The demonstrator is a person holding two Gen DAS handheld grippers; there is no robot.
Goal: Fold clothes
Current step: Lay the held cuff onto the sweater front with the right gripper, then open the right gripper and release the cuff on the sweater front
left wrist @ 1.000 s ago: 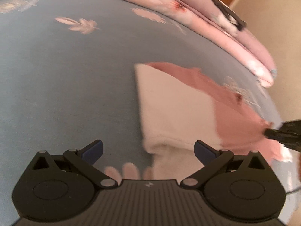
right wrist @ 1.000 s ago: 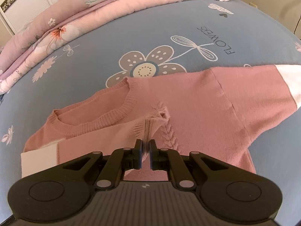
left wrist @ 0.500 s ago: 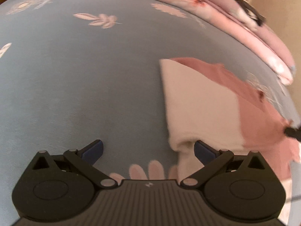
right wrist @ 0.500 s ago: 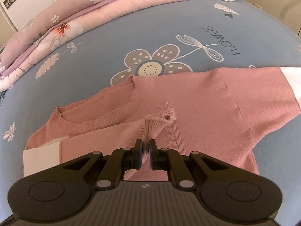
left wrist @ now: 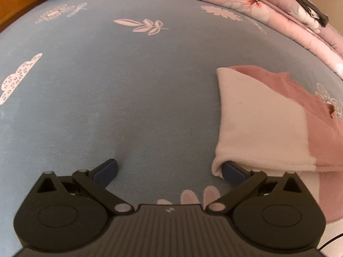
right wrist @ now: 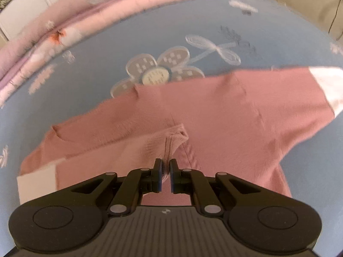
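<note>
Blue floral bedsheet, folded pink quilt

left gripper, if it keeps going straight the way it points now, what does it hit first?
Probably the bare blue bedsheet. The left gripper is open and angled down at it, with nothing between the fingers. The sweater's white cuff lies off to the right, draped over only the right finger.

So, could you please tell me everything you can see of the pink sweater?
The pink sweater is a knit with a ribbed round neckline and cream-white sleeve ends. It lies mostly flat on the blue flower-print bedsheet, one sleeve folded across its front. The right gripper is shut on that sleeve's ribbed cuff. The open left gripper has one finger tucked under the fold's cream edge.
</note>
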